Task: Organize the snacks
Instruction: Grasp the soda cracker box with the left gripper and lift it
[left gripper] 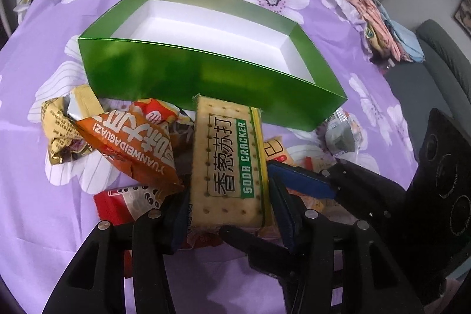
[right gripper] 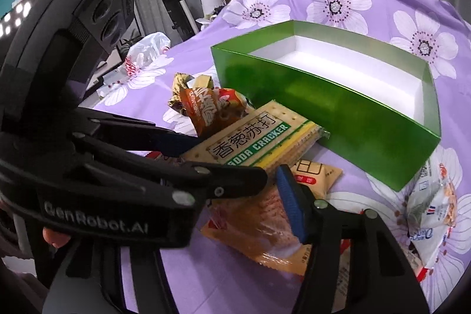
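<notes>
A: What's the left gripper doing?
B: Its fingers clamp the cracker pack, which points ahead at the green box.
A: And the right gripper?
B: One finger rests on an orange packet; its opening I cannot tell. More snacks lie left of the pack on the purple cloth.

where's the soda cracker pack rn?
Between the left gripper's fingers in the left wrist view, above the snack pile just in front of the green box's near wall, with the orange seed bag to its left.
</notes>
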Motion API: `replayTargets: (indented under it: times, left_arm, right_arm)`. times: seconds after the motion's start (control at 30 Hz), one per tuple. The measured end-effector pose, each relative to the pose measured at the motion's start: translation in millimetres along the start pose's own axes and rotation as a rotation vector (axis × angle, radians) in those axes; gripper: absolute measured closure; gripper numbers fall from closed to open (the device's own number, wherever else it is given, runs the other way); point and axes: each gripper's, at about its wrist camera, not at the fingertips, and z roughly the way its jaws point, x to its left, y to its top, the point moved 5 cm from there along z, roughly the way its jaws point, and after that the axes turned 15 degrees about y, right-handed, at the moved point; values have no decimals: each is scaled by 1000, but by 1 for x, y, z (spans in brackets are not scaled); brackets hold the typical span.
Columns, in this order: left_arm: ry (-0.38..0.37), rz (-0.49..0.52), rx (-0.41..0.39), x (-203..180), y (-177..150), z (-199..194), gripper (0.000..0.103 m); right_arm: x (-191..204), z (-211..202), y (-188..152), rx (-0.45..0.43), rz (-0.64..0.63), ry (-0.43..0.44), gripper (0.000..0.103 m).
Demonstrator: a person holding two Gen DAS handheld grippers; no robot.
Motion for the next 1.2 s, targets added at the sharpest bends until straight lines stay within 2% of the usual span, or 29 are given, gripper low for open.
replayTargets:
  times: [0.23,0.63,0.67,0.7,0.73,0.8,0.83,0.93,0.97,1.07,1.1,1.2]
  left_arm:
    - [-7,-2,-11,0,1,-9,52]
    - [-14,29,-74,-10,16,-36,54]
    - [-15,35,-82,-12,19,-38,56]
    - [-46,39,-85,-15,21,-42,72]
    - [-57,41,-86,-18,22,-44,77]
    - [-18,92,-119,-27,26,-48,78]
    - [-8,109,-127,-30,28,-48,78]
    - [-39,73,-79,-27,32,-35,78]
    - [-16,71,-75,-24,31,-30,77]
    - [-14,71,-33,-22,23,-18,77]
    - [-13,73,-27,-22,21,-16,77]
    - [-19,78,-25,-23,19,-16,76]
  right_arm:
    - [1,-4,1,-32,24,19,48]
    - [14,-24,15,-89,-37,-12,49]
    - [14,-27,16,-93,-45,-16,52]
    - [15,-28,17,-97,-49,-18,61]
    - [16,-30,19,-100,-53,-4,62]
    - [14,-32,22,-105,-49,-14,64]
    - [13,-33,23,-111,-43,-18,64]
    - [8,-33,25,-112,-25,-28,62]
    - [5,-31,23,-95,-11,-17,62]
    - [2,-26,14,-70,8,-13,61]
    - [0,-24,10,-54,15,-25,56]
    - [-5,-22,3,-50,60,-24,49]
